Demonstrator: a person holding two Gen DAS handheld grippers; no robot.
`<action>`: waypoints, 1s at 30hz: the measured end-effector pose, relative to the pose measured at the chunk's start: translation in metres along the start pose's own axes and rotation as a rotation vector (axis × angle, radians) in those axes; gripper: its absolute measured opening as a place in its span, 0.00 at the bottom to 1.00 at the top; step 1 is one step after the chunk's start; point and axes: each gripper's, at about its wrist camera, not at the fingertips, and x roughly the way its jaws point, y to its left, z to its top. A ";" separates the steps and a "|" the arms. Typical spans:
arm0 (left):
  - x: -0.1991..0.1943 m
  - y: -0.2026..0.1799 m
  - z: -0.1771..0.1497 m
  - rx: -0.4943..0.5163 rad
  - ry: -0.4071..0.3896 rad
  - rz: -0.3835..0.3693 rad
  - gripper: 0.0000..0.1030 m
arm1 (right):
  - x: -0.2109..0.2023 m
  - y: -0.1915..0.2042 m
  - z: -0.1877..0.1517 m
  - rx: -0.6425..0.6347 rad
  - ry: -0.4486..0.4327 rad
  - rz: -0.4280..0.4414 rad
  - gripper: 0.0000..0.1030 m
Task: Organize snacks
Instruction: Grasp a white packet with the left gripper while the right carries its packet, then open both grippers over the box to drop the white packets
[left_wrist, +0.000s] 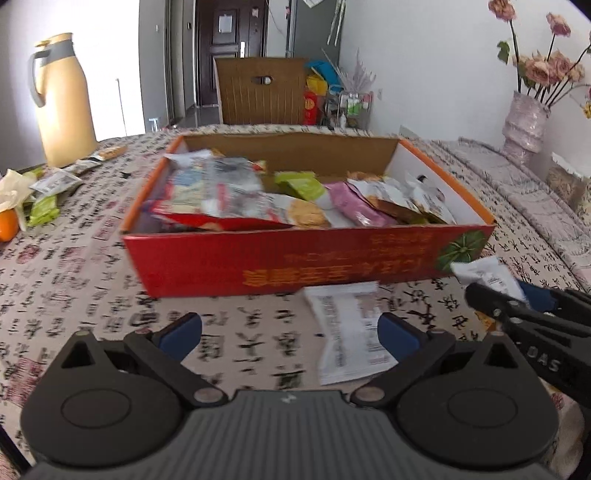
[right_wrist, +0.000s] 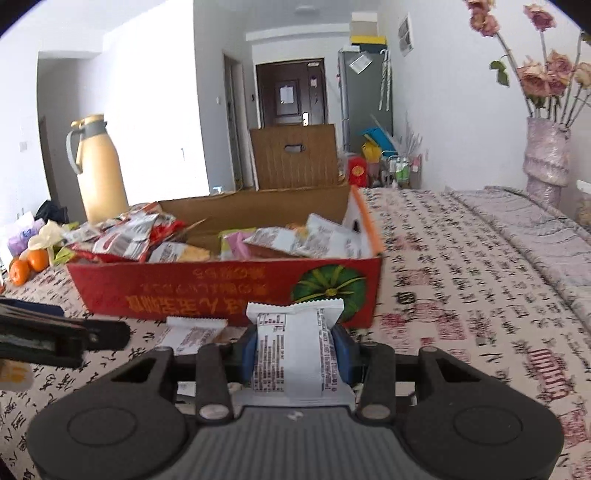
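Two grippers work beside a red cardboard box that stands on a cloth-covered surface printed with black calligraphy. Right gripper: its jaws are closed on a white snack packet, held upright between the blue pads just in front of the box's near wall; the packet's lower end is hidden behind the gripper body, and its print is too small to read. In the left wrist view only the top of this packet and the tips of the black fingers show, at the box's near right corner, the rest being cut off by the frame edge. Left gripper: its jaws stand wide apart with nothing pressed between the pads. A second white packet lies flat on the surface just in front of the box, its near right part covered by the right-hand blue pad; whether they touch cannot be told. Inside the box lie many snack packets, overlapping and blurred, so no count is possible. Left of the box, loose packets and oranges sit near a yellow jug, partly cropped. Right of the box stands a vase of flowers.
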 end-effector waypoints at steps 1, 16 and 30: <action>0.005 -0.006 0.002 -0.001 0.014 0.008 1.00 | -0.001 -0.005 0.001 0.006 -0.005 -0.006 0.40; 0.035 -0.051 0.004 0.051 0.092 0.007 0.40 | -0.012 -0.034 0.007 -0.012 -0.037 -0.035 0.40; -0.032 -0.022 0.067 0.053 -0.174 0.002 0.40 | 0.004 0.001 0.069 -0.080 -0.122 0.016 0.40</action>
